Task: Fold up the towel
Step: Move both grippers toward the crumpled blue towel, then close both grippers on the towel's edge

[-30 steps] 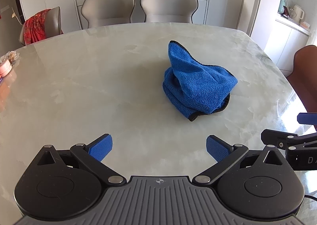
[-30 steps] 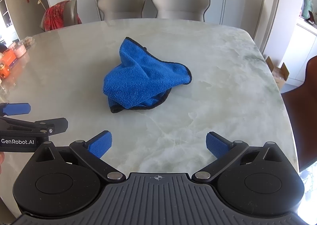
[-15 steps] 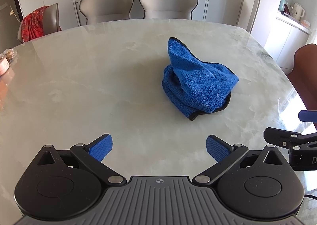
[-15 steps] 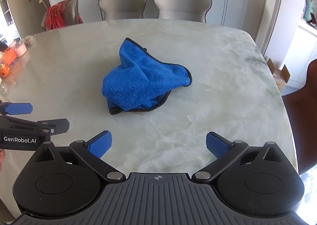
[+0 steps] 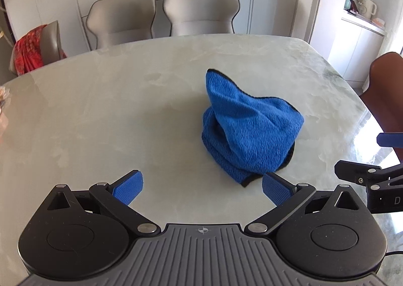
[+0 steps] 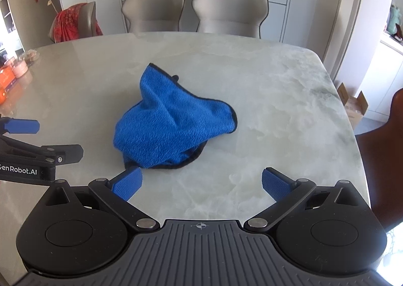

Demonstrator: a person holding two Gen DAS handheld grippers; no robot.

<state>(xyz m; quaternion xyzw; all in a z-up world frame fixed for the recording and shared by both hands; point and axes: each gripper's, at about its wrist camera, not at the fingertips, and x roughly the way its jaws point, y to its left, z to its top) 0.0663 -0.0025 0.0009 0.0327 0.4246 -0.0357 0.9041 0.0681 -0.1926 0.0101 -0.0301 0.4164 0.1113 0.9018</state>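
Note:
A crumpled blue towel [image 5: 248, 130] with a dark hem lies bunched in a heap on the pale marble table [image 5: 113, 114]. My left gripper [image 5: 201, 189] is open and empty, just short of the towel's near edge, with its right pad close to the hem. In the right wrist view the towel [image 6: 168, 126] sits ahead and slightly left. My right gripper [image 6: 200, 185] is open and empty, its left pad near the towel's near-left hem. Each gripper shows at the edge of the other's view.
Two grey chairs [image 5: 163, 14] stand at the table's far side, and a chair with a red cloth [image 5: 32, 49] at the far left. A brown chair [image 6: 388, 157] is at the right. Small orange and pink items [image 6: 15, 72] sit at the table's left edge.
Both grippers have moved forward toward the towel, which now looks larger and nearer. The towel has not moved. Both stay open.

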